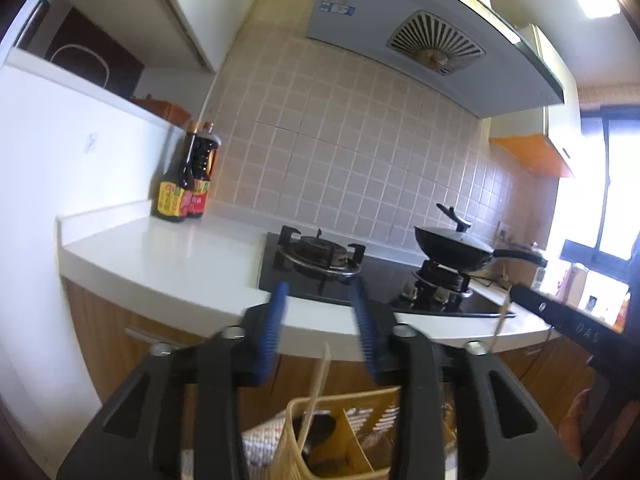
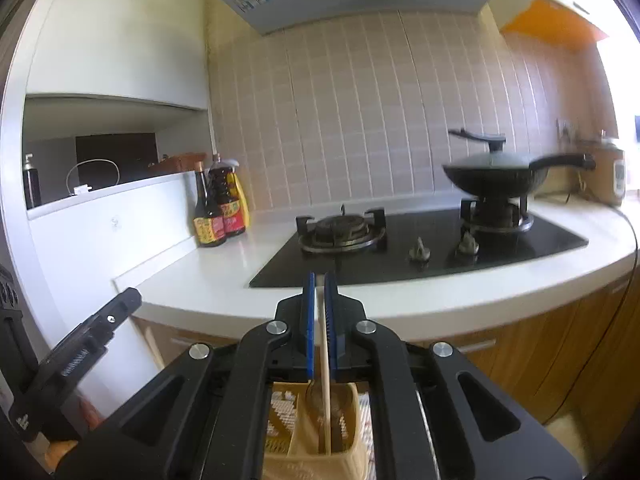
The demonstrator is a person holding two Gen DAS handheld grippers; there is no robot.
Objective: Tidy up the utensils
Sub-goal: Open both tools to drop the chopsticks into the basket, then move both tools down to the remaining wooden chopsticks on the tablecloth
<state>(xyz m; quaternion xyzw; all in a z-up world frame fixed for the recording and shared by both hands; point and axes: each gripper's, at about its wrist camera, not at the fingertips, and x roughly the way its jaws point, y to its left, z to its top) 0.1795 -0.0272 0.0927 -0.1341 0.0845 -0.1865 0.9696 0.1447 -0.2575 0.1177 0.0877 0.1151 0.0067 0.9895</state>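
Right wrist only — right hand-held gripper (image 2: 319,280) clamps chopstick (image 2: 324,344).

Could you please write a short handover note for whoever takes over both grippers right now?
Right gripper: shut on a wooden chopstick, held upright with its lower end in the yellow utensil basket.
Left gripper: open, empty, above the same basket; another stick stands in it.
Done: chopstick lowered into a compartment beside a dark spoon.
Left: release the chopstick, probably; I cannot see any further loose utensils.
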